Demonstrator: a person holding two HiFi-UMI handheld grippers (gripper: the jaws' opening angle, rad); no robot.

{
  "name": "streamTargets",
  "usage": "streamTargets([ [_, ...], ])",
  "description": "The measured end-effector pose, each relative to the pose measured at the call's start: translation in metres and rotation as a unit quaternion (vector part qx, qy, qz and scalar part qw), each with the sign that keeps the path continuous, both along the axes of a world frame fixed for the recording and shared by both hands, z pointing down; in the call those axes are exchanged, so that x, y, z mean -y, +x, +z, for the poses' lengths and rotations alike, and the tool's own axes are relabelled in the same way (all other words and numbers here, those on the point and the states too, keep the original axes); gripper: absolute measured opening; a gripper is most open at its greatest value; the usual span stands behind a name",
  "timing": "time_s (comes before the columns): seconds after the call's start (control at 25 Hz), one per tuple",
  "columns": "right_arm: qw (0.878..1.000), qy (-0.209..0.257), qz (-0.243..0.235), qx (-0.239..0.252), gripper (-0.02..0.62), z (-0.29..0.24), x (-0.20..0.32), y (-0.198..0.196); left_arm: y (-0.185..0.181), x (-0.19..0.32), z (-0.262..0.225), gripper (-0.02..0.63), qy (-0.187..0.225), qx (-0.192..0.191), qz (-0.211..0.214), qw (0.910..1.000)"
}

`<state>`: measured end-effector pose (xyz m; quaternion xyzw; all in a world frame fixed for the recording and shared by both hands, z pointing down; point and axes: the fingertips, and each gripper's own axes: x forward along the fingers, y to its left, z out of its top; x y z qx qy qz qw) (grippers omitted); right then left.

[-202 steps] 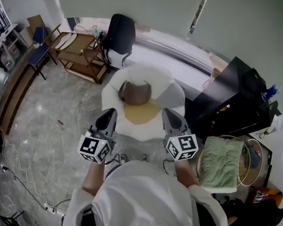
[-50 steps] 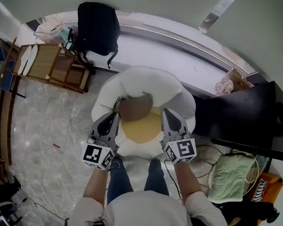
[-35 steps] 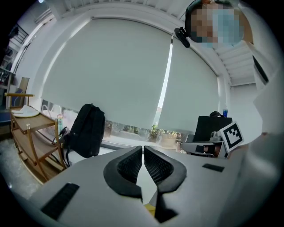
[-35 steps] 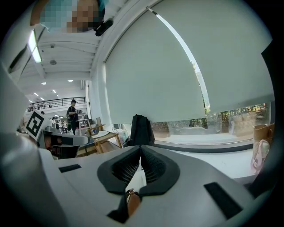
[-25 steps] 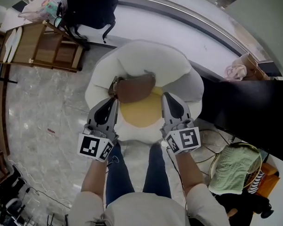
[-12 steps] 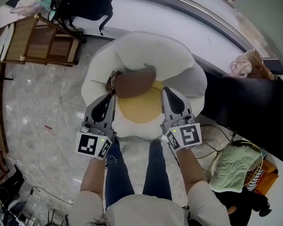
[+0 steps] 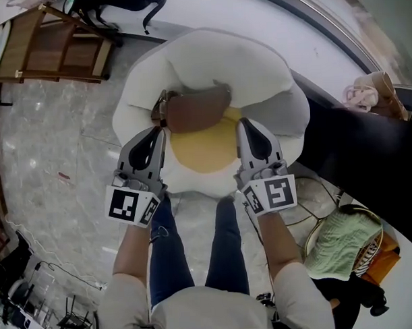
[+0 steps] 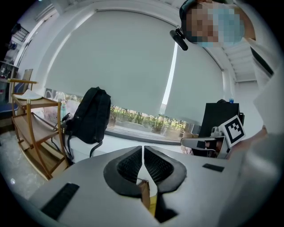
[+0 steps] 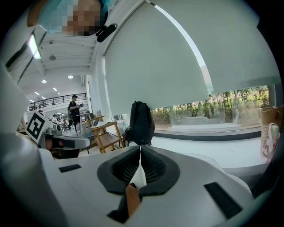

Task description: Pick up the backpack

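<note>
— Both pairs of jaws are pressed together with nothing pinched. The left gripper [image 7: 156,134] and right gripper [image 7: 245,125] hang side by side over the near edge of the egg-shaped cushion [image 7: 209,52].

— Where is the backpack?

— I see two candidates. A brown bag [image 7: 194,111] lies on the cushion at the top of the yellow patch, just ahead of both tips and between their lines. A black backpack [image 8: 91,116] stands upright on the window ledge [image 9: 213,148], well apart, beside a wooden rack [image 8: 31,128]. I judge the brown one is meant, since both grippers point at it.

— How will it handle?

— Soft, I expect. It slumps rather than holding a shape, so it should sag when lifted. The skin looks smooth and leather-like, so a pinch on the flat body could slip.

— So where would you grip?

— At its left end, where what looks like straps and a buckle bunch up. The cushion will give under any push, so I'd close on the strap and not press down.
</note>
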<state>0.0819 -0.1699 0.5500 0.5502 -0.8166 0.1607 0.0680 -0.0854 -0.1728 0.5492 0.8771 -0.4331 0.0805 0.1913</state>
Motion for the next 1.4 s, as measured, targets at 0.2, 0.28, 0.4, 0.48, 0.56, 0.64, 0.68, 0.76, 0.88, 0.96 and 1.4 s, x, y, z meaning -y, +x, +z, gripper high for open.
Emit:
streamTargets([
  [0.2, 1.0, -0.005, -0.008, -0.004, 0.03, 0.023, 0.003, 0.0, 0.0, 0.004, 0.02, 0.043, 0.0, 0.003, -0.004, 1.0],
  [0.28, 1.0, -0.008, -0.008, -0.004, 0.029, 0.032, 0.004, 0.0, 0.001, 0.005, 0.027, 0.043, 0.0, 0.003, -0.003, 1.0],
  [0.4, 1.0, -0.012, -0.006, -0.003, 0.029, 0.045, 0.003, 0.0, 0.0, 0.005, 0.037, 0.043, 0.001, 0.008, 0.0, 1.0],
  [0.48, 1.0, -0.014, -0.005, -0.003, 0.029, 0.054, 0.003, -0.001, -0.002, 0.005, 0.045, 0.043, 0.001, 0.011, 0.001, 0.9999],
  [0.56, 1.0, -0.015, -0.006, -0.003, 0.029, 0.063, 0.002, -0.003, -0.003, 0.006, 0.054, 0.043, -0.002, 0.011, 0.0, 0.9999],
  [0.64, 1.0, -0.017, -0.009, -0.003, 0.031, 0.072, 0.003, -0.005, -0.003, 0.007, 0.062, 0.043, -0.005, 0.011, -0.001, 0.9999],
  [0.68, 1.0, -0.019, -0.011, -0.004, 0.03, 0.076, 0.004, -0.006, -0.002, 0.007, 0.066, 0.043, -0.005, 0.012, 0.0, 0.9999],
  [0.76, 1.0, -0.021, -0.013, -0.003, 0.029, 0.085, 0.006, -0.005, 0.001, 0.008, 0.073, 0.043, -0.004, 0.016, 0.003, 0.9999],
  [0.88, 1.0, -0.022, -0.014, -0.003, 0.031, 0.098, 0.007, -0.005, 0.003, 0.008, 0.085, 0.043, -0.003, 0.018, 0.004, 0.9998],
  [0.96, 1.0, -0.024, -0.016, -0.004, 0.03, 0.108, 0.007, -0.004, 0.005, 0.008, 0.093, 0.043, -0.004, 0.019, 0.004, 0.9998],
  [1.4, 0.999, -0.032, -0.023, -0.015, 0.029, 0.164, 0.016, -0.008, 0.003, 0.014, 0.144, 0.043, -0.005, 0.023, -0.002, 0.9997],
])
